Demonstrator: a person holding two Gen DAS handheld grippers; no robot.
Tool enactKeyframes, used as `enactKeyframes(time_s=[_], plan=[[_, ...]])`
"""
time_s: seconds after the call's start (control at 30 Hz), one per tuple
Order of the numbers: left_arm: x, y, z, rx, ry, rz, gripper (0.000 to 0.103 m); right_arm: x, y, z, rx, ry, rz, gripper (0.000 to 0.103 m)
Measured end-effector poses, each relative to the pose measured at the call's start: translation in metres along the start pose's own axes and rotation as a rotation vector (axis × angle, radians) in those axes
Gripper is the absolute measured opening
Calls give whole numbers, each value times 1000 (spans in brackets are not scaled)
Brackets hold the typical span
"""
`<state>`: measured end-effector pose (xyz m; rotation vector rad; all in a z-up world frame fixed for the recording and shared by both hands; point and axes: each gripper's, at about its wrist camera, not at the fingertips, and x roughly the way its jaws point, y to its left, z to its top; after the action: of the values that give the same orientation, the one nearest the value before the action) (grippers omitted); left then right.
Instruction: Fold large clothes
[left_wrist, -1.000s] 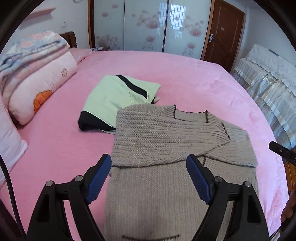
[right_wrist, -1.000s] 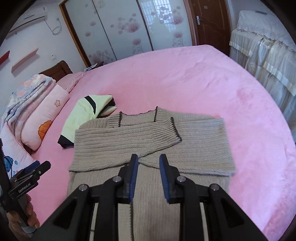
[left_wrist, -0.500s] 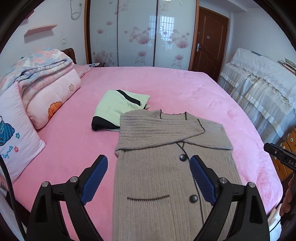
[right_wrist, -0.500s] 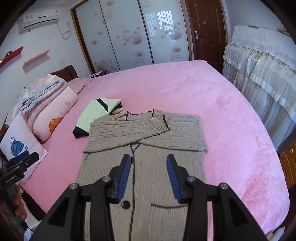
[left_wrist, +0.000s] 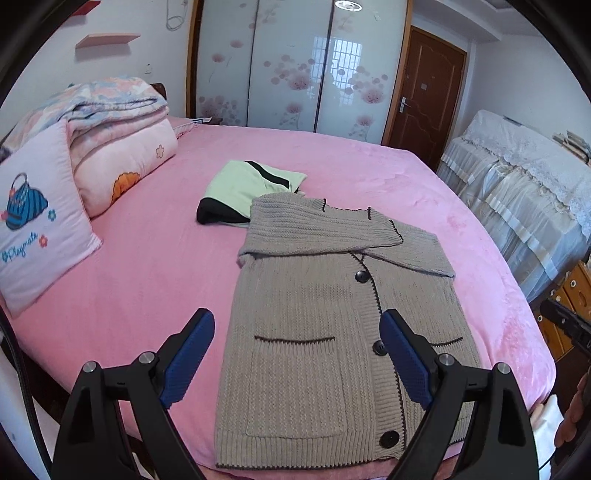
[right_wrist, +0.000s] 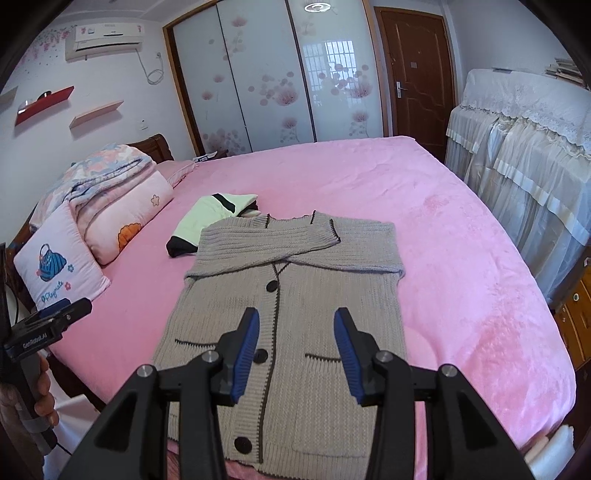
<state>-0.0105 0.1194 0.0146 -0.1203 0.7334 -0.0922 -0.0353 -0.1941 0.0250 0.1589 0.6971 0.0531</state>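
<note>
A beige knit cardigan (left_wrist: 332, 317) lies flat on the pink bed, buttons up, with both sleeves folded across its chest. It also shows in the right wrist view (right_wrist: 295, 295). My left gripper (left_wrist: 295, 350) is open and empty, held above the cardigan's lower half. My right gripper (right_wrist: 295, 343) is open and empty, held above the hem area near the pockets. Neither gripper touches the cloth.
A folded light green and black garment (left_wrist: 247, 188) lies beyond the cardigan's collar. Pillows and a folded quilt (left_wrist: 110, 147) are stacked at the left. A lace-covered cabinet (left_wrist: 524, 192) stands to the right. The bed's near edge (left_wrist: 258, 470) lies just beneath the hem.
Both grippers have pulled back and up from the folded sleeves toward the hem. The right gripper has opened from nearly shut. The left stayed open.
</note>
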Motion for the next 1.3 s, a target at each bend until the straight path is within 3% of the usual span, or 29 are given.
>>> enactKeyframes(time_s=[0.13, 0.37, 0.5, 0.67, 0.8, 0.97, 1.3], plan=[[3, 16, -31, -53, -44, -5, 90, 6, 0, -30, -6, 30, -1, 43], [23, 43, -80, -104, -6, 27, 90, 32, -1, -76, -5, 118, -18, 43], [41, 49, -90, -72, 69, 53, 90, 49, 1, -99, -44, 165, -61, 43], [71, 76, -103, -143, 201, 26, 90, 67, -3, -119, -35, 220, -75, 43], [91, 90, -125, -108, 278, 66, 90, 80, -10, -129, -24, 260, -87, 43], [113, 108, -152, -138, 385, 43, 90, 93, -25, -140, 7, 308, -125, 43], [136, 118, -184, -156, 487, -59, 90, 91, -67, -165, 115, 349, -145, 43]])
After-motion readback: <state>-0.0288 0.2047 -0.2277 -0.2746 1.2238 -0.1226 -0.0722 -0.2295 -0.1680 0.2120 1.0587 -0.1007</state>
